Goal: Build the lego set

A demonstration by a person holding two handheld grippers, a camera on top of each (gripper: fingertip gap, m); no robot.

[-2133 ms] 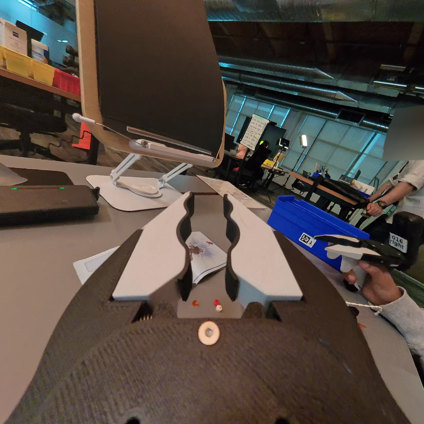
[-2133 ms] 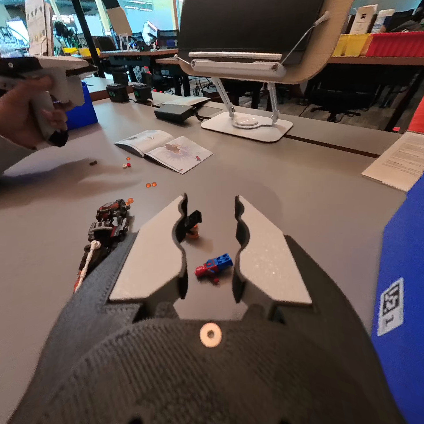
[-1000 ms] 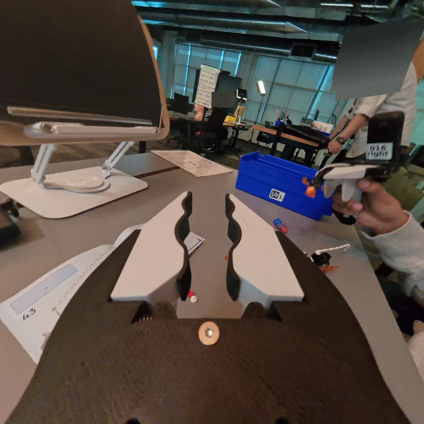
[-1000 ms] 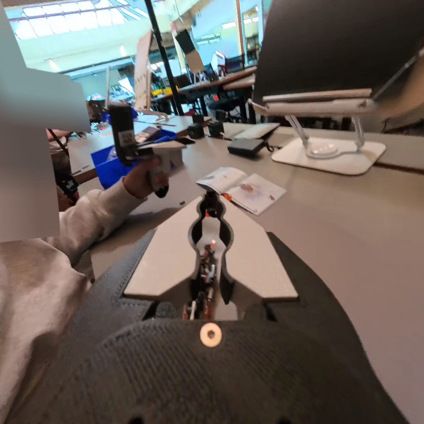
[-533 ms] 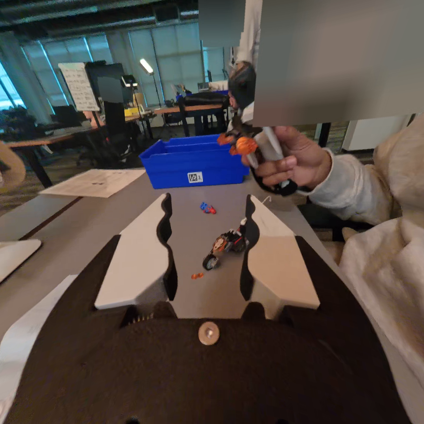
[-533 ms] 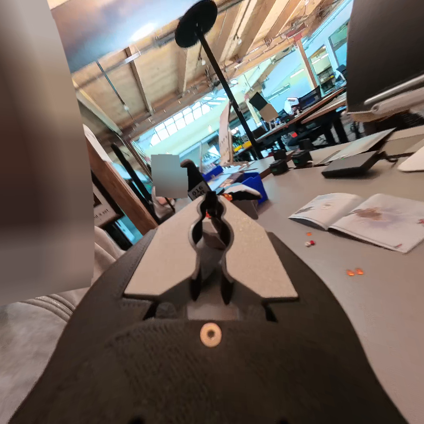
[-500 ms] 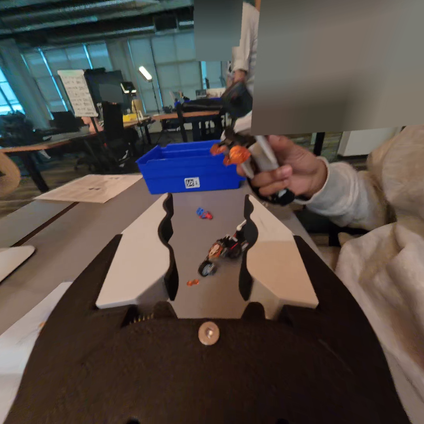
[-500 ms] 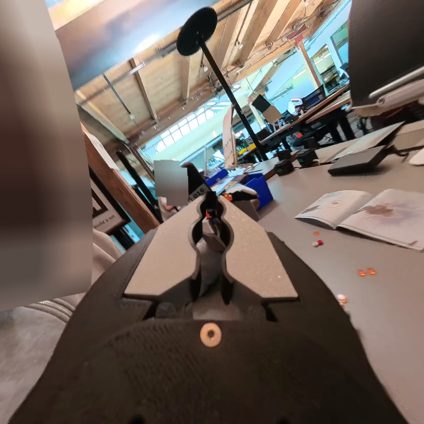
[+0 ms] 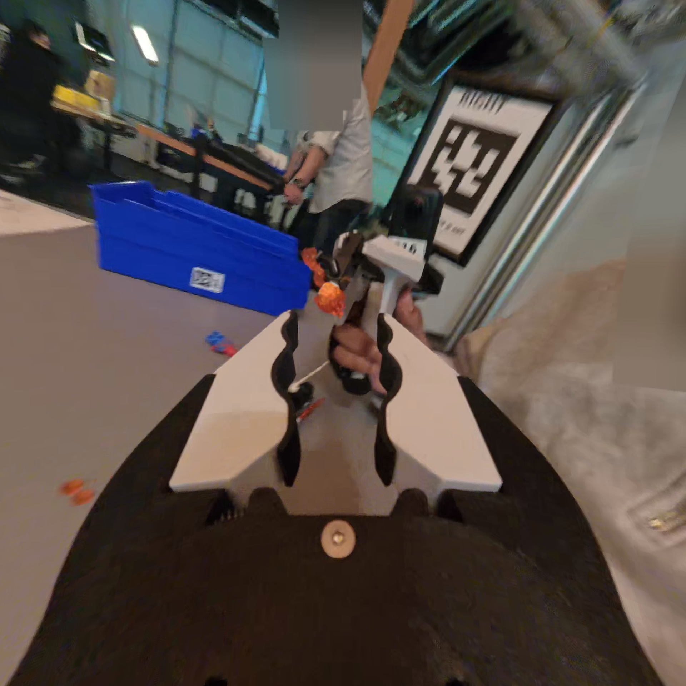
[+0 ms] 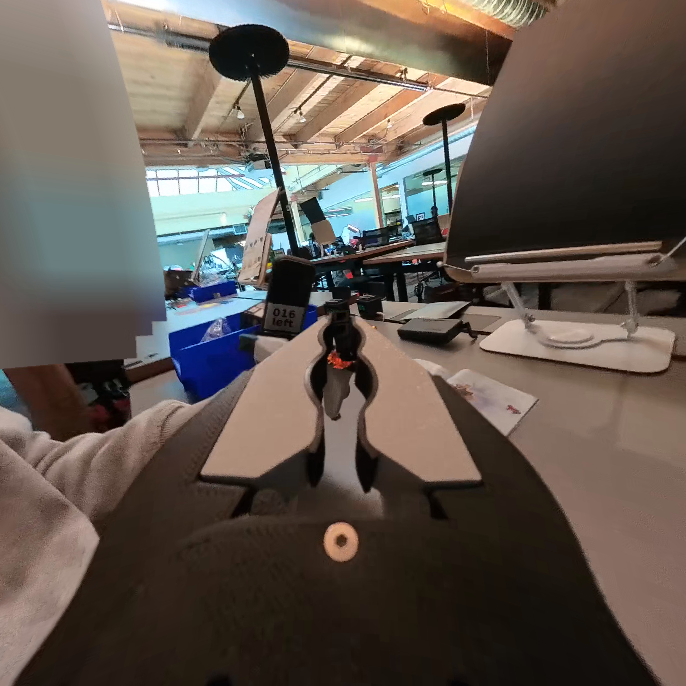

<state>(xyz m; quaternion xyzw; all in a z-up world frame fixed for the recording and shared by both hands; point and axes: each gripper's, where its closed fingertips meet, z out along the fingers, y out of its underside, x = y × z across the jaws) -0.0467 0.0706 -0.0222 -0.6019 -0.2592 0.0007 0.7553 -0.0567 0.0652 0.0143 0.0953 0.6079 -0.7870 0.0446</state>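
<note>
My right gripper (image 10: 340,326) is shut on a small black and orange lego piece (image 10: 338,358) and holds it up in the air. In the left wrist view the right gripper (image 9: 356,260) shows with this piece (image 9: 329,297) at its tips, just beyond my left gripper (image 9: 337,319). The left gripper is open and empty, and it also shows in the right wrist view (image 10: 287,308). The lego motorcycle (image 9: 305,393) with a white string lies on the grey table (image 9: 111,371), partly hidden behind my left finger. A blue and red lego piece (image 9: 221,343) lies farther off.
A blue bin (image 9: 193,237) stands at the table's far edge, and another blue bin (image 10: 211,352) behind the left gripper. Two small orange pieces (image 9: 76,492) lie at left. An open booklet (image 10: 490,397), a white stand (image 10: 575,341) and a black device (image 10: 430,328) are at right.
The left gripper has swung toward the right gripper, which is now close in front of its fingers, and its jaws stand a little narrower. The right gripper still holds the piece up.
</note>
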